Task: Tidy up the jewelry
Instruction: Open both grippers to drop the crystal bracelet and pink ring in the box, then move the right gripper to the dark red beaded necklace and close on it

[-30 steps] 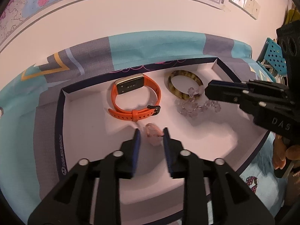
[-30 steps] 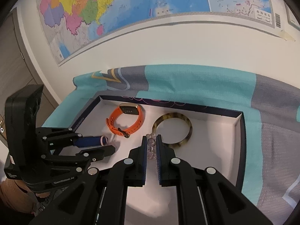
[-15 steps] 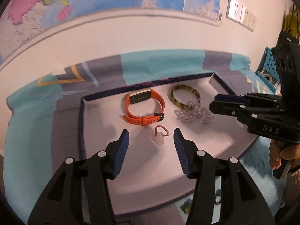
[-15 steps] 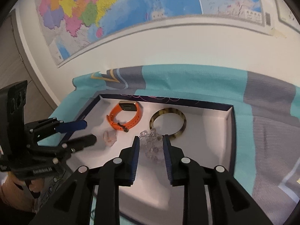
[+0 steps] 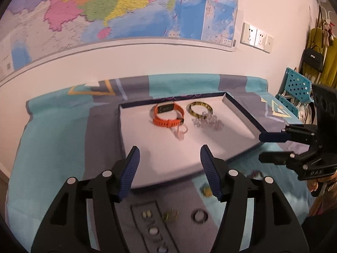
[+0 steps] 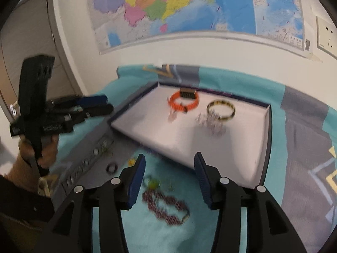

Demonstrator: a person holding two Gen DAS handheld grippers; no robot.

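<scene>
A white tray (image 5: 147, 147) with a dark rim holds an orange watch band (image 5: 167, 117), a tortoiseshell bangle (image 5: 200, 109), a clear bead bracelet (image 5: 207, 122) and a small pink piece (image 5: 181, 132). My left gripper (image 5: 169, 174) is open and empty, above the tray's near edge. My right gripper (image 6: 169, 178) is open and empty, above a dark red bead necklace (image 6: 166, 207) on the cloth. The tray (image 6: 242, 147), band (image 6: 183, 103), bangle (image 6: 221, 110) and beads (image 6: 210, 122) also show in the right wrist view.
Loose small pieces lie on the cloth before the tray: a dark ring (image 5: 200, 216), a gold piece (image 5: 170, 215), earrings (image 5: 146, 214) and a yellow piece (image 5: 206, 190). A blue perforated chair (image 5: 294, 88) stands at the right. A wall with a map is behind.
Both grippers let go of their pieces in the tray, opened wide and pulled back and up from the tray. The pink piece and clear beads now lie in the tray.
</scene>
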